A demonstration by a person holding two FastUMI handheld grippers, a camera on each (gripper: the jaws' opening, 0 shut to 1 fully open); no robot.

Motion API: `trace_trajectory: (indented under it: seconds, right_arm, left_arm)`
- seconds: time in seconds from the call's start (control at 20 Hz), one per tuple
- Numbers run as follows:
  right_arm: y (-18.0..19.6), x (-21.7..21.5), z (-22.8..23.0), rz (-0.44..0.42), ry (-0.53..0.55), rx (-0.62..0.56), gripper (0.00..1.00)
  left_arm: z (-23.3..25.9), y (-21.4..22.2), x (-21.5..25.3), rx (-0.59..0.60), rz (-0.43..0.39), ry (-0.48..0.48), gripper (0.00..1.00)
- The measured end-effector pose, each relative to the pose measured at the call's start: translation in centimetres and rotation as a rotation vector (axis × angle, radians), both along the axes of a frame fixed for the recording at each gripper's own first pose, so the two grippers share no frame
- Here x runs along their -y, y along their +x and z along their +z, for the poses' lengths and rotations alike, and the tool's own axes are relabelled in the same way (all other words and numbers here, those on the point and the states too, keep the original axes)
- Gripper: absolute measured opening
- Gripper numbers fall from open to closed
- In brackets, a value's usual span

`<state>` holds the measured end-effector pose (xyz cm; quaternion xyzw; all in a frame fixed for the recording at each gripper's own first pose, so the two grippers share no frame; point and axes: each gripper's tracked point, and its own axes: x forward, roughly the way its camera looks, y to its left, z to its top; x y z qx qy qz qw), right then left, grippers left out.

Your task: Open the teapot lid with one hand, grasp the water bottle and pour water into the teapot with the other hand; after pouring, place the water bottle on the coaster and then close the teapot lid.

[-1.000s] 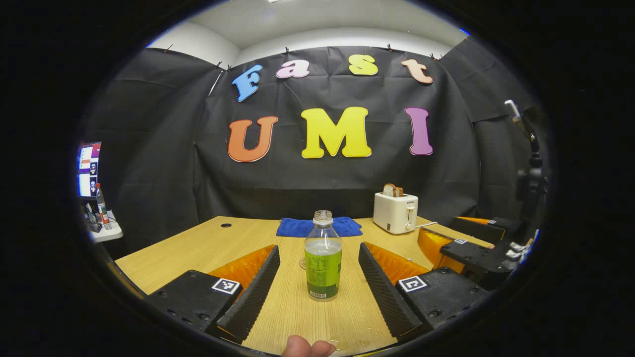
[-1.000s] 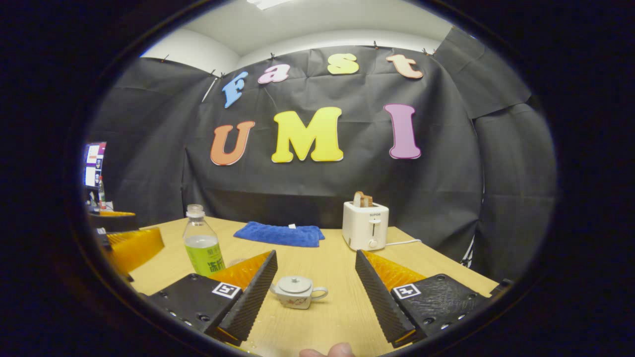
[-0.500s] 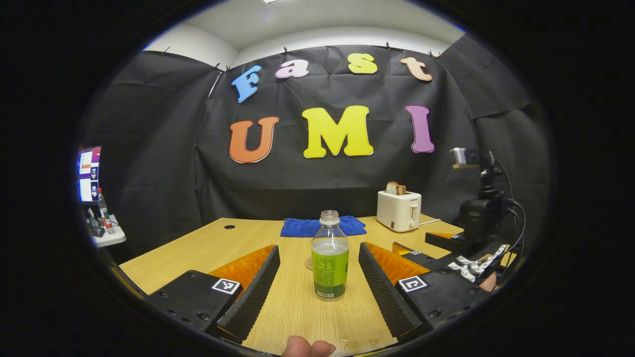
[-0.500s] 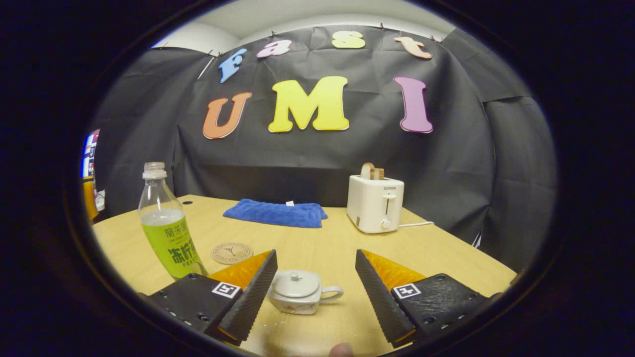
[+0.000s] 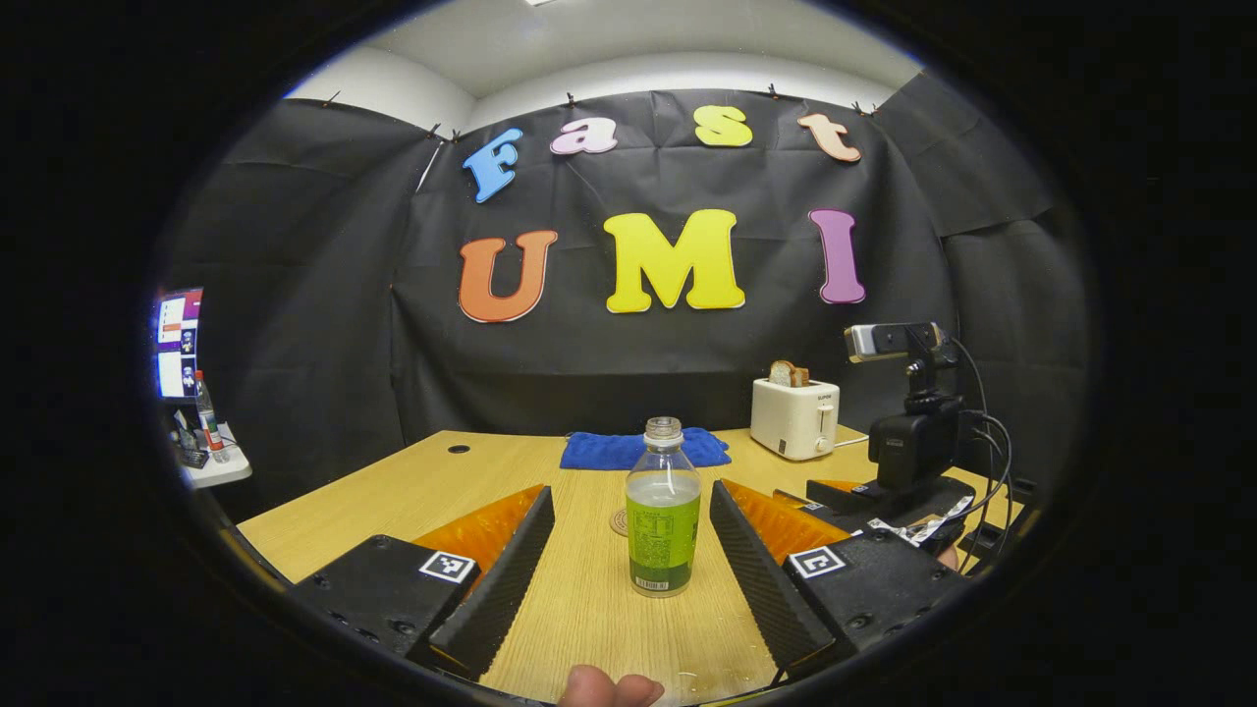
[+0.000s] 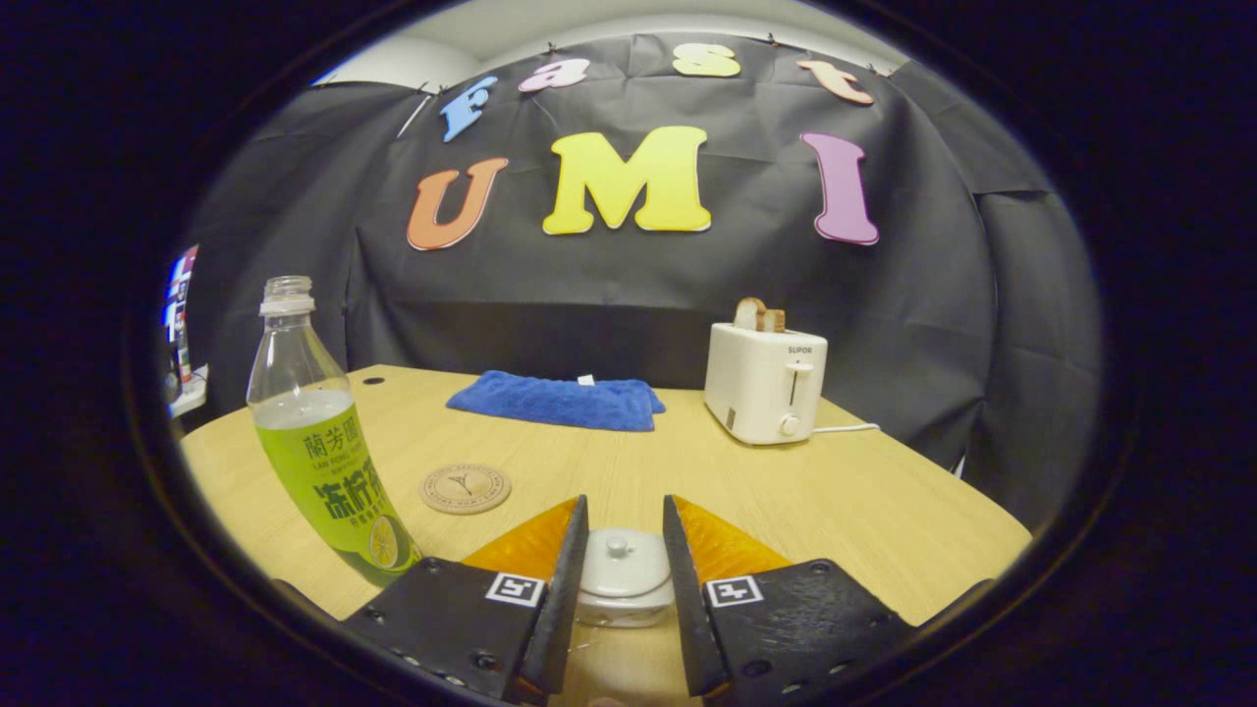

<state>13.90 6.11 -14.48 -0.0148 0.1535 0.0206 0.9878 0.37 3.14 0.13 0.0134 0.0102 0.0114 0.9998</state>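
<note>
L gripper (image 5: 628,574) has fingers spread wide, gripping nothing. Water bottle (image 5: 664,520) stands upright on the table (image 5: 393,491) between them, nearer the finger at 3 o'clock, w/ gaps on both sides. Bottle is uncapped, partly full of clear liquid up to abt the top of its green label; neck and shoulder are empty. Coaster (image 5: 619,520) peeks out just behind the bottle at its 9 o'clock, flat on the table.

In right gripper view, R gripper (image 6: 619,574) has fingers drawn in close round the teapot (image 6: 624,589) at 6 o'clock. Lid (image 6: 621,560) w/ small knob sits on the pot. Fingers flank the lid/pot closely; can't tell if both press on it. Pot contents hidden under the lid.

Same view: bottle at 9 o'clock, coaster lies bare betw bottle and pot. Blue cloth (image 6: 555,401) at 12 o'clock far side of table. Toaster (image 6: 764,383) at 2 o'clock holds bread slices (image 6: 758,315) sticking up from its slots.

Left gripper view: R gripper's body w/ camera on top at 3 o'clock, low over the table.
</note>
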Motion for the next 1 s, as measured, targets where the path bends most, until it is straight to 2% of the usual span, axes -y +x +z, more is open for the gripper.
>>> trace_trajectory:
  seconds: [0.1,0.15,0.2,0.35,0.4,0.45,1.0]
  right_arm:
    - [0.1,-0.5,-0.5,0.017,-0.004,-0.011,0.48]
    - [-0.1,-0.4,-0.1,0.005,-0.005,-0.007,0.45]
    - [0.2,-0.4,-0.1,0.004,-0.011,-0.005,0.16]
    - [0.2,-0.9,-0.5,0.010,0.006,-0.013,0.19]
    - [0.3,0.0,-0.2,-0.011,0.003,-0.005,0.19]
    - [0.5,-0.2,-0.6,-0.011,0.004,-0.011,0.04]
    - [-0.4,-0.3,2.9,0.046,0.076,0.061,0.02]
  left_arm:
    - [-0.2,0.0,-0.2,-0.003,0.000,0.001,1.00]
    - [-0.3,0.0,-0.2,-0.005,-0.002,0.000,1.00]
    - [-0.3,-0.1,-0.2,-0.006,-0.002,-0.001,1.00]
    - [-0.4,0.0,-0.3,-0.005,-0.002,-0.001,1.00]
    - [-0.4,0.1,-0.3,-0.006,-0.001,-0.004,1.00]
    - [-0.5,0.2,-0.4,-0.010,-0.001,-0.005,1.00]
    - [-3.7,1.6,0.6,-0.073,-0.036,-0.048,1.00]
